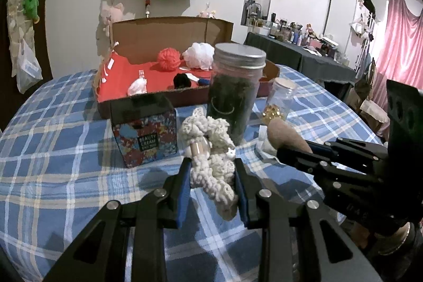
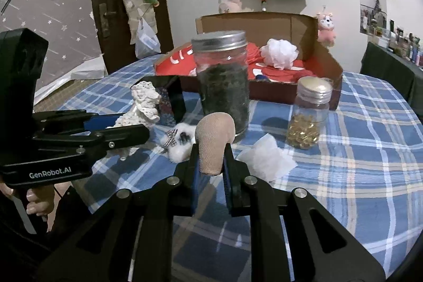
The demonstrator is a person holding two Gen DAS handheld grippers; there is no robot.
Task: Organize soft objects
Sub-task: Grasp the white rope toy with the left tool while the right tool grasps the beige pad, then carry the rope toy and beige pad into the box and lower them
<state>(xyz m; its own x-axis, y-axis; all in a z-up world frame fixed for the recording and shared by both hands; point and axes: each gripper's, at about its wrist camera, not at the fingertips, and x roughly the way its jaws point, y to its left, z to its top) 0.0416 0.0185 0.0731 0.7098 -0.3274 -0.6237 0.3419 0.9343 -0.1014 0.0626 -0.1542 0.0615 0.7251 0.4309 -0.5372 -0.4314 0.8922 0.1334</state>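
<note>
My left gripper [image 1: 212, 165] is shut on a cream crocheted piece [image 1: 208, 157], held just above the blue plaid tablecloth [image 1: 53, 149]. From the right wrist view the same piece [image 2: 144, 102] sticks up from the left gripper [image 2: 124, 126]. My right gripper [image 2: 211, 152] is shut on a beige soft puff [image 2: 215, 144], also lifted off the cloth. That puff [image 1: 285, 132] and the right gripper [image 1: 293, 149] show at the right of the left wrist view. Behind stands an open cardboard box [image 1: 148, 97] lined in red, holding a red yarn ball [image 1: 168, 58] and a white mesh puff [image 1: 198, 54].
A tall glass jar [image 1: 235, 86] with a metal lid stands in front of the box, and a small jar [image 2: 308, 118] of gold bits is to its right. A patterned cream carton [image 1: 148, 134] sits at left. A white fluffy item with a checked bow [image 2: 179, 142] and a tissue [image 2: 267, 160] lie on the cloth.
</note>
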